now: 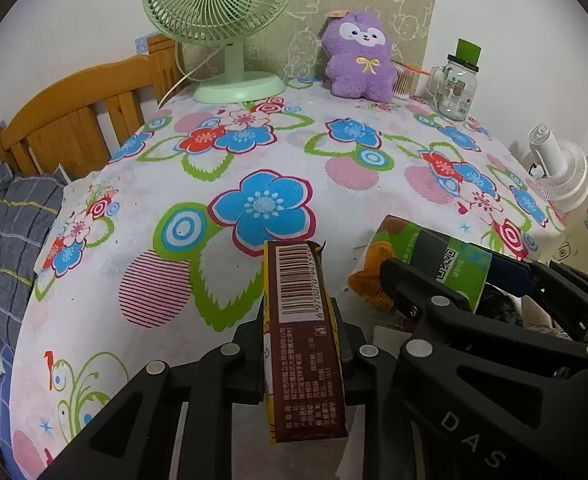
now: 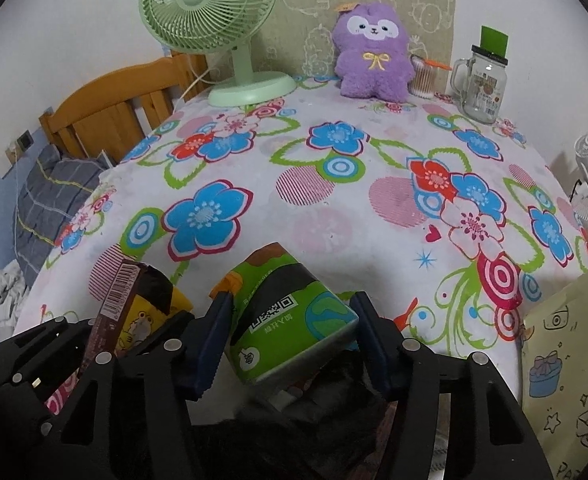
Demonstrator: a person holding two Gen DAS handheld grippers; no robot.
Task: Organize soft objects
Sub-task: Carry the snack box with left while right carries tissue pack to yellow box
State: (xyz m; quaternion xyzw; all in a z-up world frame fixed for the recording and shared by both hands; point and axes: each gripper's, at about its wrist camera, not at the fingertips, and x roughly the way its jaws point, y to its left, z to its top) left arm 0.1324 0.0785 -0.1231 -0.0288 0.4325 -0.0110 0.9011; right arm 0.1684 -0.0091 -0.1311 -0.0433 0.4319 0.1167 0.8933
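My left gripper [image 1: 300, 320] is shut on a brown and yellow tissue pack [image 1: 302, 336] with a barcode, held edge-up over the near edge of the floral table. The same pack [image 2: 133, 312] shows at the lower left of the right wrist view. My right gripper [image 2: 289, 316] is shut on a green tissue pack [image 2: 285, 320] with a QR code, its blue pads [image 2: 209, 344] pressing both sides. That pack [image 1: 426, 264] shows in the left wrist view too. A purple plush toy [image 1: 360, 58] stands upright at the table's far edge.
A green desk fan [image 1: 221, 12] stands at the back left. A glass mug jar [image 1: 456, 88] with a green lid and a cotton swab holder [image 2: 422, 76] stand at the back right. A white fan [image 1: 562, 172] and a wooden bed frame [image 1: 77, 116] flank the table [image 1: 334, 200]. A yellow cartoon bag [image 2: 570, 360] is at right.
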